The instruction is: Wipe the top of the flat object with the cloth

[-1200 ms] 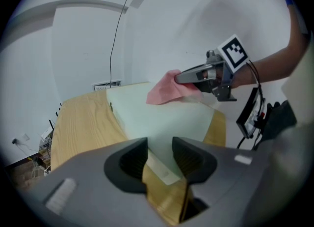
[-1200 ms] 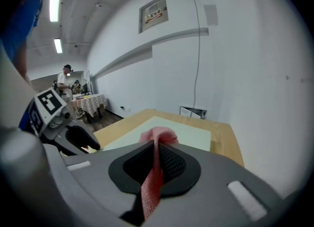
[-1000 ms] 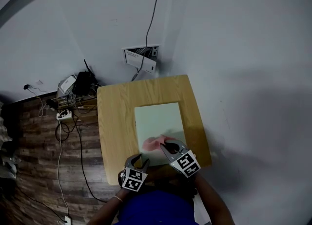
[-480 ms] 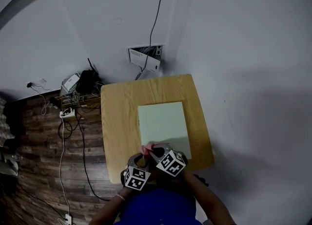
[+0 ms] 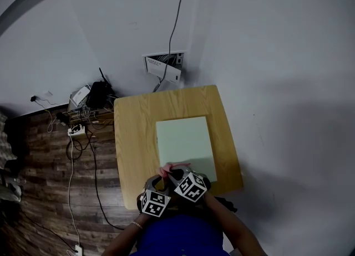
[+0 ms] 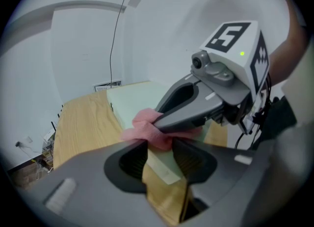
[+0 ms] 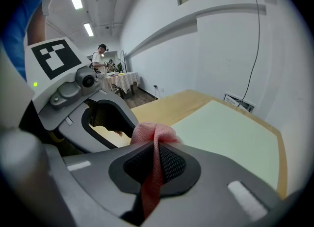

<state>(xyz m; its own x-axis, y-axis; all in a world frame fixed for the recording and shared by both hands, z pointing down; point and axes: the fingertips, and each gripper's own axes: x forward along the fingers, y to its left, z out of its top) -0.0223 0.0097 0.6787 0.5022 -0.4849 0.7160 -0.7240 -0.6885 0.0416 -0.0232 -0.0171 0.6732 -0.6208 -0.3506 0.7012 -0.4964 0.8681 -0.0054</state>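
A pale green flat board [image 5: 184,141] lies on the wooden table [image 5: 133,133]. A pink cloth [image 5: 166,169] is bunched at the board's near left corner, and my right gripper [image 5: 175,172] is shut on it. In the right gripper view the cloth [image 7: 152,133] is pinched between the jaws and hangs down, with the board [image 7: 225,132] ahead. My left gripper [image 5: 157,180] is close beside it at the table's near edge. In the left gripper view its jaws [image 6: 159,145] stand open, and the cloth [image 6: 141,127] and the right gripper's tip [image 6: 164,119] are just past them.
An open wall box with cables [image 5: 163,64] sits behind the table. A power strip and devices [image 5: 83,97] lie on the wood floor to the left. In the right gripper view a person [image 7: 98,56] stands by tables far down the room.
My right gripper has drawn the cloth back and left across the board's near end, up to the left gripper. The left gripper has barely moved.
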